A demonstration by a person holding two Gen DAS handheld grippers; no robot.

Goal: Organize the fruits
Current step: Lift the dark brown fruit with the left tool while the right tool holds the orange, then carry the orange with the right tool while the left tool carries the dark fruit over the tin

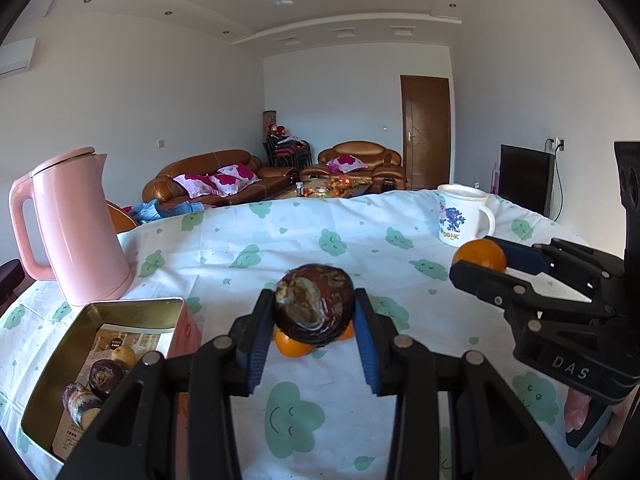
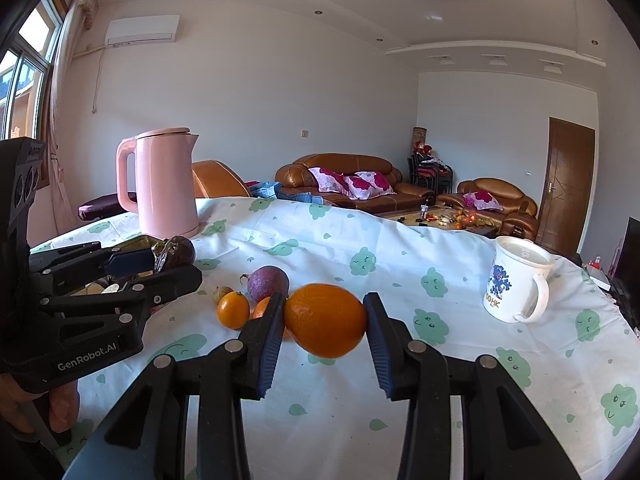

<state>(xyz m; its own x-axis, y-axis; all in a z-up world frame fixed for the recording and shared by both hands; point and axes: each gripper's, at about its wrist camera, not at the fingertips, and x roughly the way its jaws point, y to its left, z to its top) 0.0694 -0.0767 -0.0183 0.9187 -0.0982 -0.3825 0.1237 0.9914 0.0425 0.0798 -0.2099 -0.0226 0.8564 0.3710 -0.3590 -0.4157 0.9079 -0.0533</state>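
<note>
My left claw [image 1: 314, 320], clamped on a dark fruit [image 1: 314, 306], sits nearer the tin [image 1: 52, 376], lower left; right claw [image 2: 325, 320] grips an orange [image 2: 325, 320].

- Left gripper [image 1: 314, 312]: pitched slightly downward above the table; its blue-padded fingers [image 1: 256, 344] press on either side of a dark brown fruit [image 1: 314, 306], lifted clear of the cloth.
- Right gripper [image 2: 325, 320]: similarly pitched, beside the left; its jaws clamp an orange [image 2: 325, 320] held in the air.
- Person's fingers [image 2: 60, 408]: wrapped around the left gripper's handle; fingertips on the right handle visible in the left wrist view.
</note>
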